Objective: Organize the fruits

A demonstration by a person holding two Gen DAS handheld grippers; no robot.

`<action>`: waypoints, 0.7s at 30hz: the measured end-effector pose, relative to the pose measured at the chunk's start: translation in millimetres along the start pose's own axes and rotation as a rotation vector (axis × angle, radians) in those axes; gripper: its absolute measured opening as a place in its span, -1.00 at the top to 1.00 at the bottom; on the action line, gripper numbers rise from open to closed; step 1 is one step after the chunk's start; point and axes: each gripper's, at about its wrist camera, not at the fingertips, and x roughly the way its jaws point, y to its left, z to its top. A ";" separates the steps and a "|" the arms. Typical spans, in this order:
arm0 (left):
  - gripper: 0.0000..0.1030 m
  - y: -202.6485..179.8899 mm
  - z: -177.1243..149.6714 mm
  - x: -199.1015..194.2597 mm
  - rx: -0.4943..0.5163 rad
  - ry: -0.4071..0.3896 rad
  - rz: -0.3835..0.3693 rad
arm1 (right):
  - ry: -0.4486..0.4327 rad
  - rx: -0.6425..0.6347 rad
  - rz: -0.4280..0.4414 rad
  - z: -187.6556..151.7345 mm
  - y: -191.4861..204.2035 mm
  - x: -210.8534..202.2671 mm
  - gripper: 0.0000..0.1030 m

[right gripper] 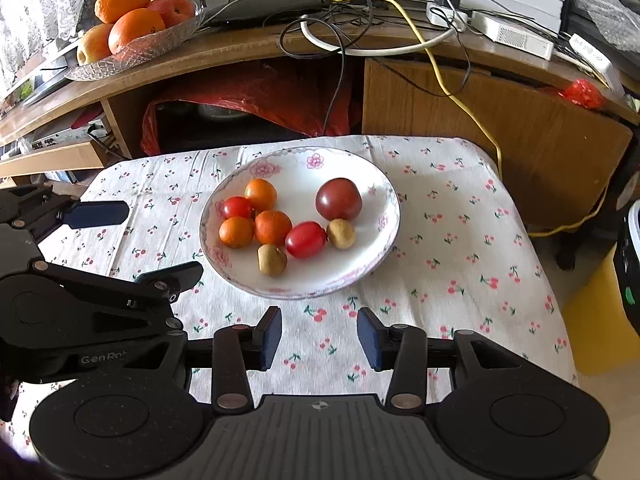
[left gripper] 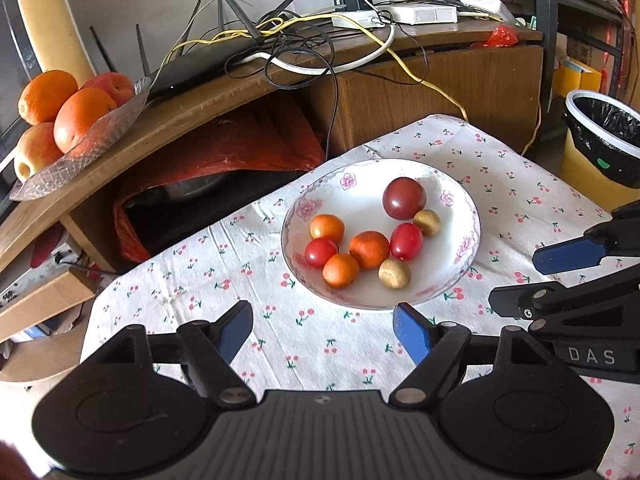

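With both my left gripper (left gripper: pixel 322 332) and right gripper (right gripper: pixel 318 336) jaws spread and empty, I judge the small red tomato (right gripper: pixel 305 239) soft and slippery, best pinched gently across its middle.

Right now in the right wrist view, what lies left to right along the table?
Left gripper → floral white ceramic bowl of small fruits → bare cherry-print white tablecloth → black-lined bin at the frame's edge.
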 end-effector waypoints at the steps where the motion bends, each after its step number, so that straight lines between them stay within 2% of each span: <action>1: -0.66 -1.2 -1.7 -1.7 -0.001 0.001 0.003 | -0.001 0.003 0.000 -1.8 0.1 -1.5 0.27; 14: -0.66 -10.2 -21.4 -24.1 -0.029 0.014 0.046 | -0.022 0.030 -0.009 -25.3 6.3 -23.0 0.25; 21: -0.66 -6.1 -34.3 -34.2 -0.080 0.027 0.033 | -0.021 0.040 -0.006 -37.0 12.1 -30.7 0.24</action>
